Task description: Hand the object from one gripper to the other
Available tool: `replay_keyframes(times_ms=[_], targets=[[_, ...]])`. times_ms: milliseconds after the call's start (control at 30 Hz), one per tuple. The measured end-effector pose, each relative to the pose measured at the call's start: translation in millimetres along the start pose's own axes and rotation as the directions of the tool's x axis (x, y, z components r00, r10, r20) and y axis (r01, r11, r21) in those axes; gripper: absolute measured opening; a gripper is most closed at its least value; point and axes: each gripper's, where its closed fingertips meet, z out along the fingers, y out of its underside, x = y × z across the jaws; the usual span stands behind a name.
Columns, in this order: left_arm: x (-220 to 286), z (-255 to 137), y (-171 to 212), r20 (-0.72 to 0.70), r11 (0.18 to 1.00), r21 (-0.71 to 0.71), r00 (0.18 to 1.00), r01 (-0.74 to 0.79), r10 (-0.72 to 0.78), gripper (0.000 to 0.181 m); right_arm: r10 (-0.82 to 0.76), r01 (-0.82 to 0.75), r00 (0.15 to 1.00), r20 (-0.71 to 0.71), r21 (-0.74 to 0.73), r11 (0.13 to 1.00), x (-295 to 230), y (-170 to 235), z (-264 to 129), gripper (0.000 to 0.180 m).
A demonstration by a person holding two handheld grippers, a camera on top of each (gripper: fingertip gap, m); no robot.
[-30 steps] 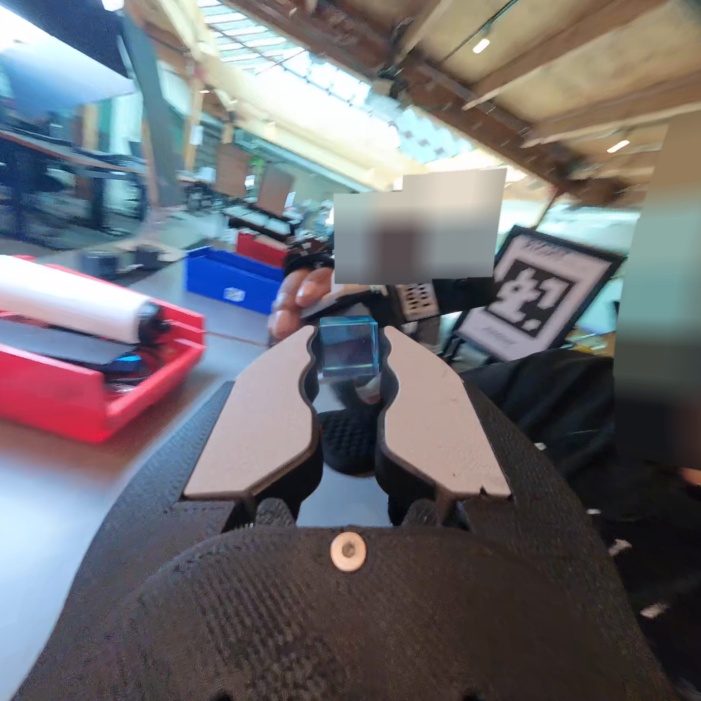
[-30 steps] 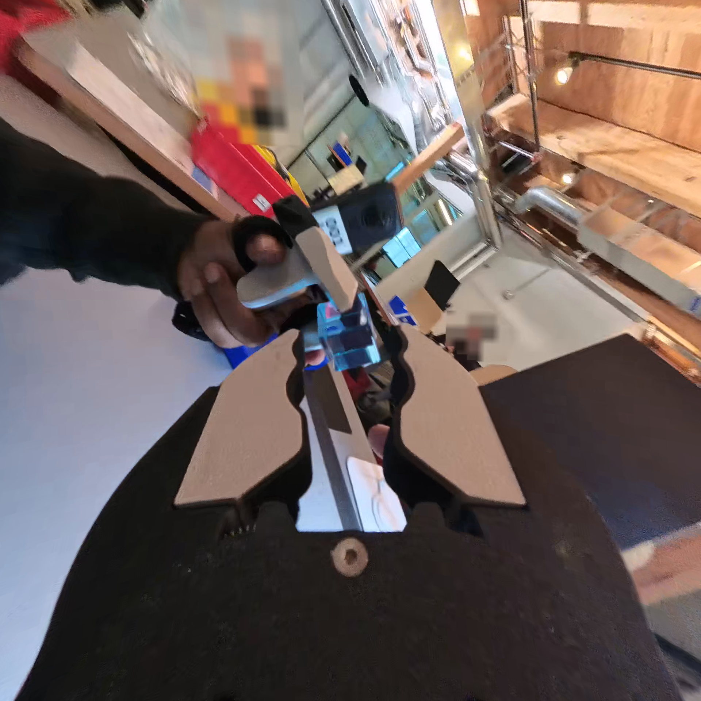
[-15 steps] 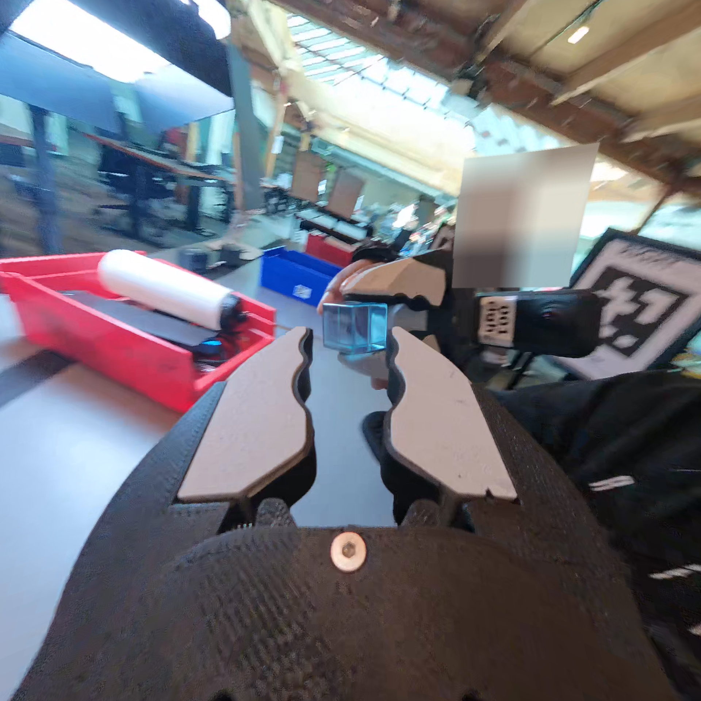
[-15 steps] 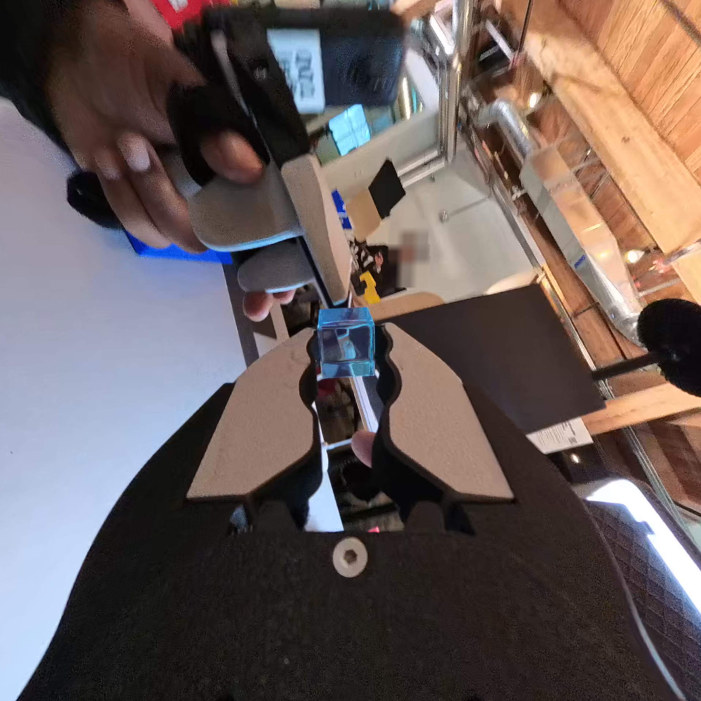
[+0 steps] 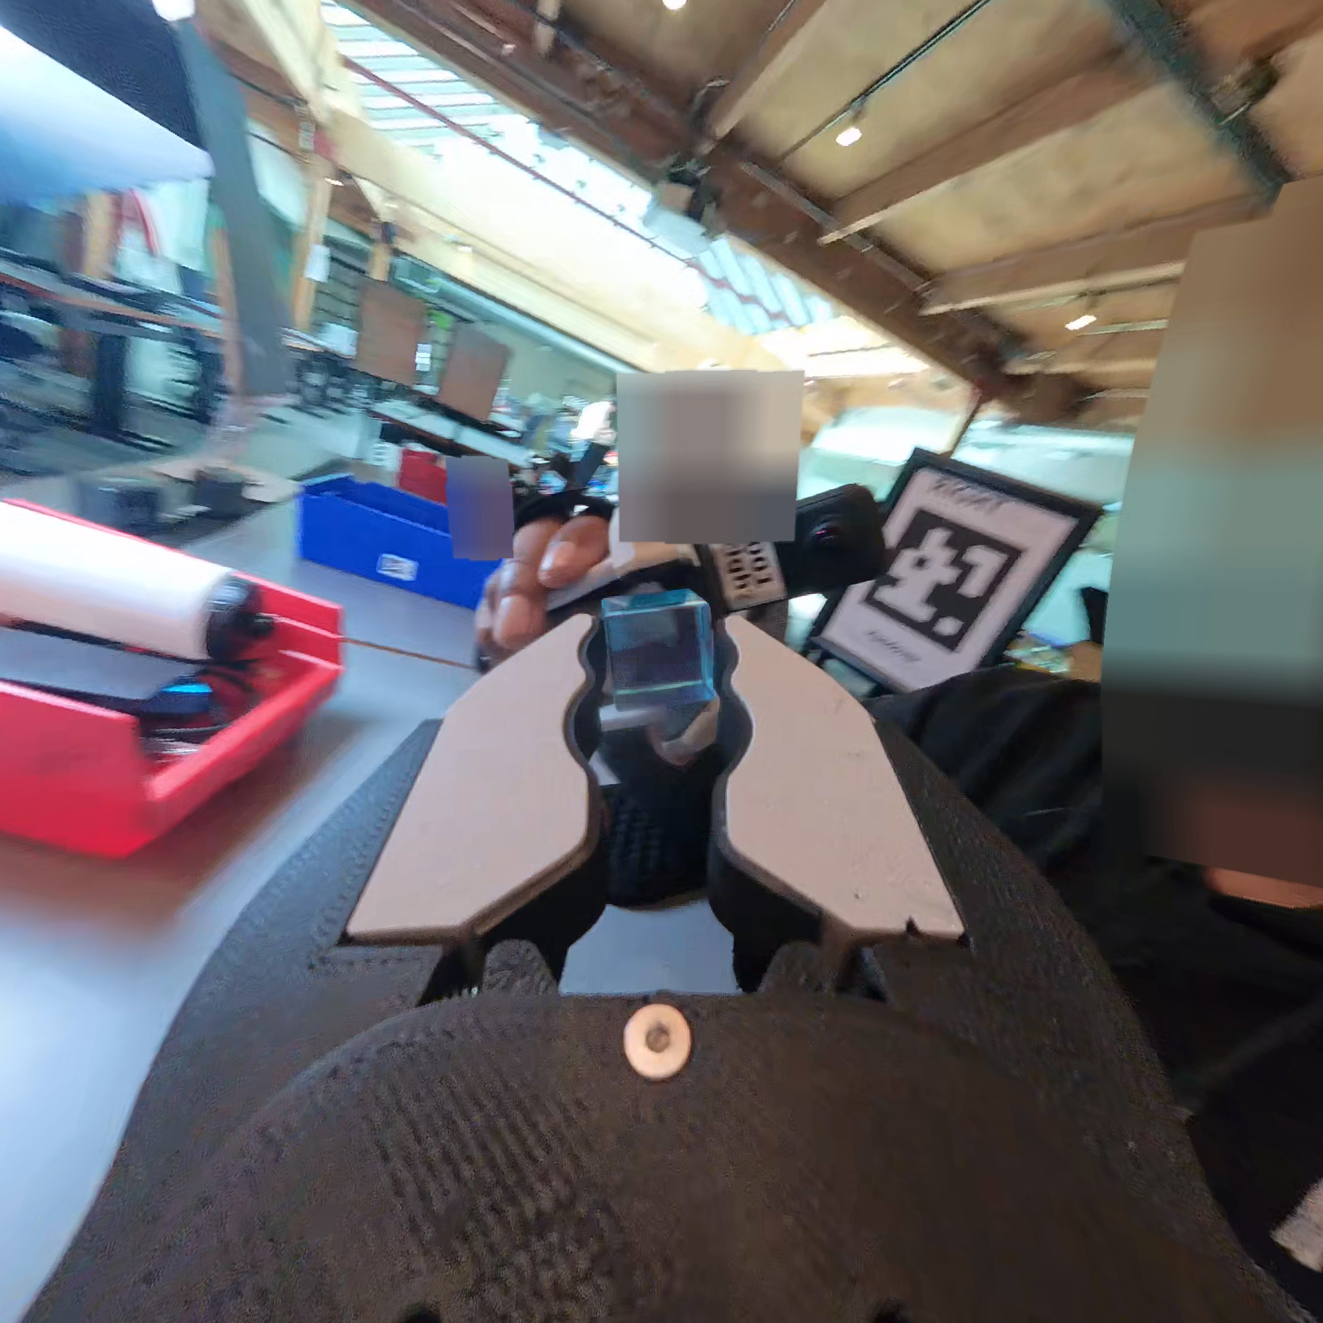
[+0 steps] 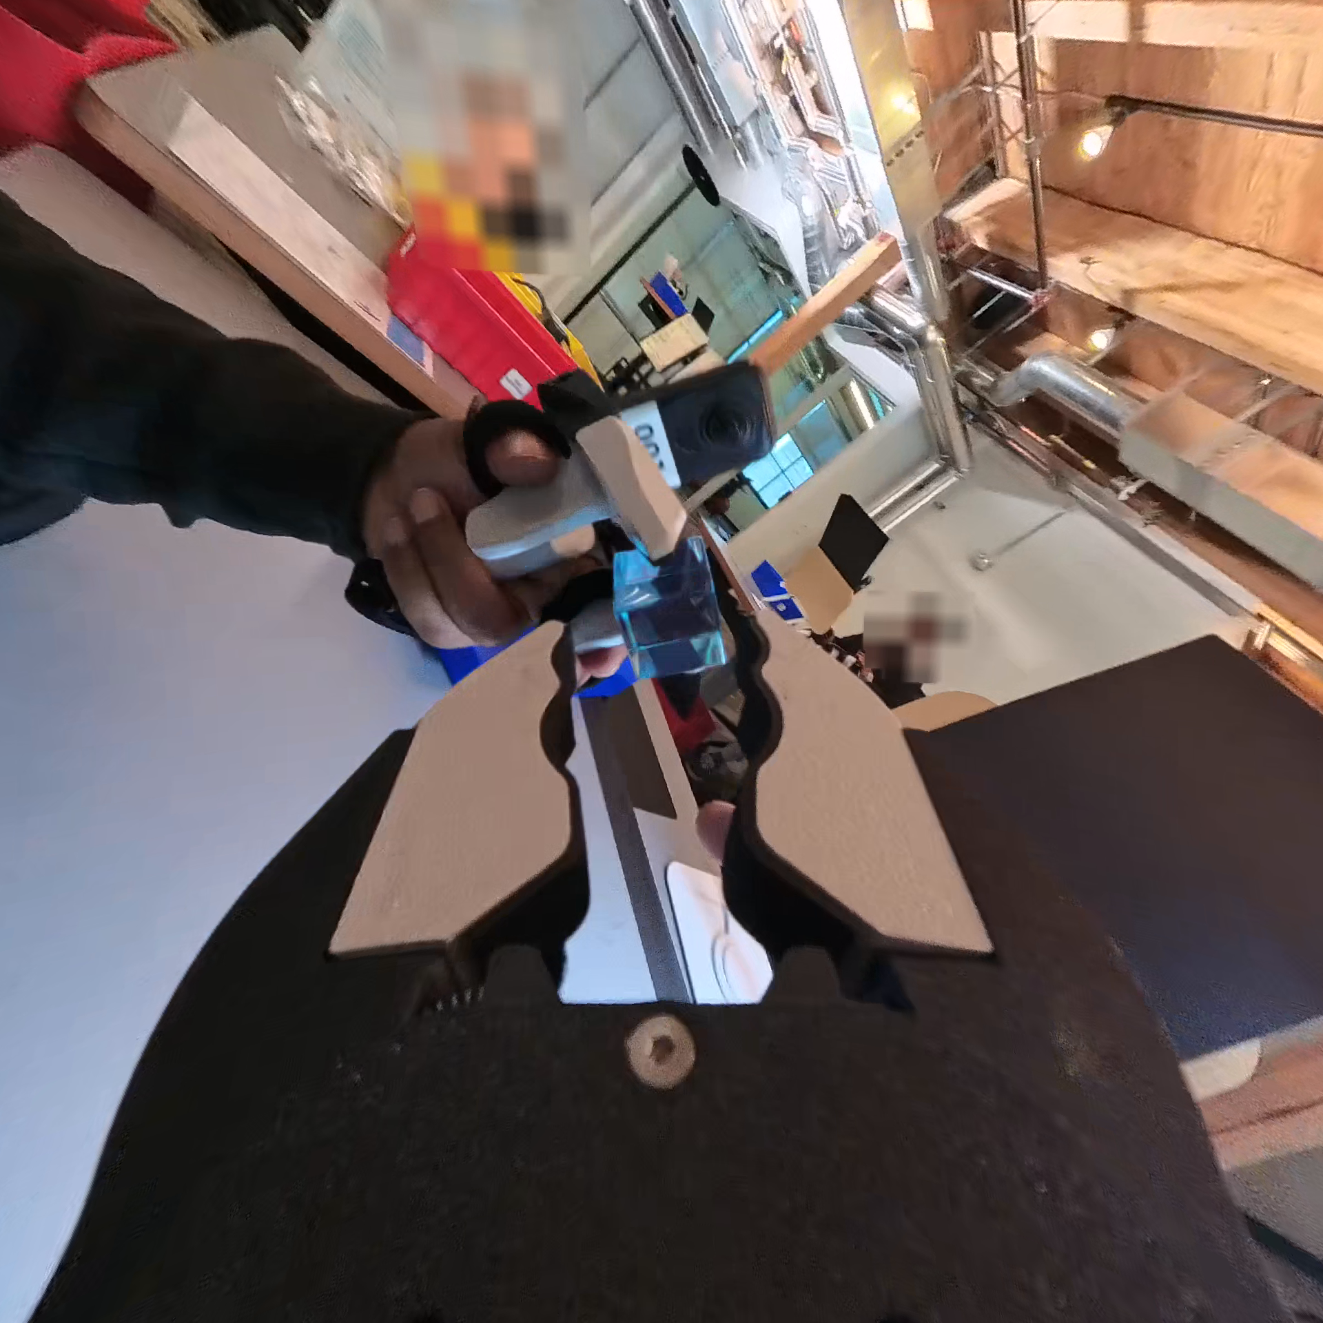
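Workshop hall with wooden roof beams and skylights lies behind, and a grey worktop (image 5: 71,966) is below both views.

The left tongs (image 5: 658,644) are pinching the clear blue cube (image 5: 657,662) between their tips, in the air above the worktop. The right tongs (image 6: 655,633) are spread, and they hold nothing. In the right wrist view the cube sits at their mouth, closer to the right-hand finger, and I cannot tell if it touches that finger.

I judge that the right tongs must now take the cube. For a good transfer, they should come a little more forward and centre the cube, so that both pads meet two flat faces not covered by the left fingers (image 6: 641,494). The left tongs should let go only after the right ones press firmly; the cube looks smooth and may slip or turn.

Each tool is carried by a hand (image 6: 429,544). Farther off on the worktop stand a red tray (image 5: 215,773) with a white roll (image 5: 107,580), a blue bin (image 5: 372,530) and a black-and-white marker board (image 5: 945,573). Nothing of these stands in the way.
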Motion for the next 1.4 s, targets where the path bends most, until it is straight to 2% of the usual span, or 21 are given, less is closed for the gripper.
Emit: replay_keyframes(times_ms=[67, 133, 233, 333, 433, 600, 733, 800, 833, 933, 1000, 1067, 1167, 1267, 1400], targets=[[2, 3, 3, -0.058, 0.998, 0.005, 0.996, 0.065, -0.065, 0.028, -0.021, 0.021, 1.0, 0.0, 0.011, 1.0, -4, -2, 2, 0.04], [3, 5, 6, -0.097, 0.995, 0.008, 0.99, 0.1, -0.098, 0.029, -0.085, 0.085, 0.995, -0.057, -0.017, 0.996, 1, 0, 4, 0.028], [-1, 6, 5, -0.077, 0.993, 0.014, 0.99, 0.115, -0.114, 0.028, -0.125, 0.12, 0.99, -0.057, -0.087, 0.989, 3, 5, 3, 0.028], [-20, 1, 0, 0.106, 0.999, 0.037, 0.994, 0.03, -0.033, 0.029, -0.213, 0.185, 0.972, -0.103, -0.231, 0.955, 15, 21, 2, 0.028], [-35, -4, -2, 0.305, 0.995, -0.02, 0.948, -0.093, 0.094, 0.035, -0.325, 0.257, 0.937, -0.124, -0.386, 0.886, 23, 41, 2, 0.028], [-57, -2, 8, 0.535, 0.949, -0.194, 0.784, -0.249, 0.315, 0.039, -0.42, 0.31, 0.9, -0.115, -0.509, 0.803, 21, 63, 10, 0.028], [-64, -7, 8, 0.579, 0.894, -0.289, 0.681, -0.343, 0.448, 0.029, -0.447, 0.322, 0.887, -0.12, -0.534, 0.782, 20, 63, 13, 0.028], [-59, -7, 7, 0.545, 0.888, -0.296, 0.702, -0.35, 0.459, 0.029, -0.42, 0.309, 0.897, -0.137, -0.485, 0.818, 18, 56, 14, 0.028], [-54, -6, 6, 0.511, 0.901, -0.269, 0.742, -0.341, 0.434, 0.029, -0.382, 0.291, 0.912, -0.147, -0.426, 0.857, 17, 49, 15, 0.028], [-31, -5, -1, 0.339, 0.96, -0.118, 0.899, -0.253, 0.279, 0.029, -0.214, 0.181, 0.965, -0.15, -0.205, 0.962, 13, 23, 10, 0.028], [-16, -4, -4, 0.184, 0.989, -0.03, 0.972, -0.145, 0.148, 0.029, -0.122, 0.111, 0.986, -0.112, -0.098, 0.989, 11, 11, 4, 0.033], [-5, -3, -8, 0.058, 0.998, 0.039, 0.998, -0.04, 0.037, 0.029, -0.071, 0.068, 0.994, -0.082, -0.037, 0.997, 8, 4, 1, 0.038], [2, 2, -3, -0.056, 0.997, 0.054, 0.997, 0.061, -0.058, 0.029, -0.12, 0.115, 0.988, -0.101, -0.053, 0.992, 7, 4, 4, 0.034], [-3, 3, -2, -0.056, 0.993, 0.055, 0.993, 0.103, -0.1, 0.028, -0.154, 0.142, 0.982, -0.105, -0.111, 0.984, 11, 9, 1, 0.028], [-32, -8, -9, 0.207, 0.997, 0.075, 0.978, -0.023, 0.007, 0.03, -0.286, 0.227, 0.945, -0.16, -0.31, 0.923, 27, 31, -2, 0.028]])
